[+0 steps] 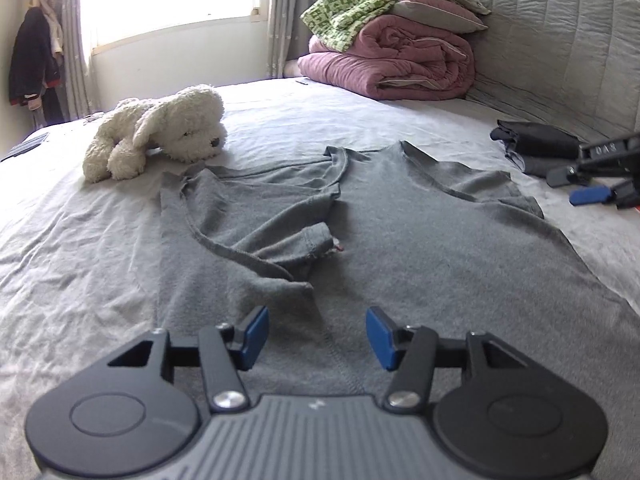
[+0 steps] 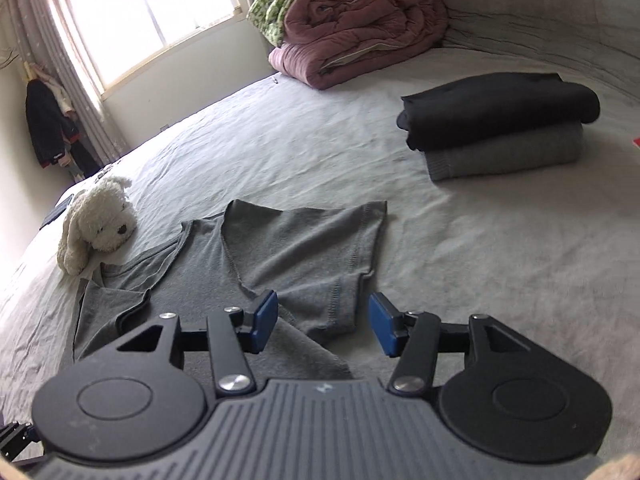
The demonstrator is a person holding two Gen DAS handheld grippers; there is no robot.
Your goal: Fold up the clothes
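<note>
Grey T-shirt [image 1: 400,232] spread flat on the bed sheet [image 1: 80,240], one side and sleeve folded inward over the body, the other sleeve [image 2: 320,256] lying out flat. Just beyond the shirt's collar end, touching its edge: white plush dog [image 1: 160,132]. Above the shirt's lower body: left gripper [image 1: 316,338], blue pads [image 1: 256,336] wide apart, nothing between them. Over the shirt's flat sleeve: right gripper [image 2: 323,326], fingers likewise spread and empty. Well apart from the shirt, toward the headboard: stack of folded clothes [image 2: 500,124], black on grey. Farther from the shirt, by the window: rolled pink quilt [image 1: 392,64] under green-patterned bedding [image 1: 352,0].
</note>
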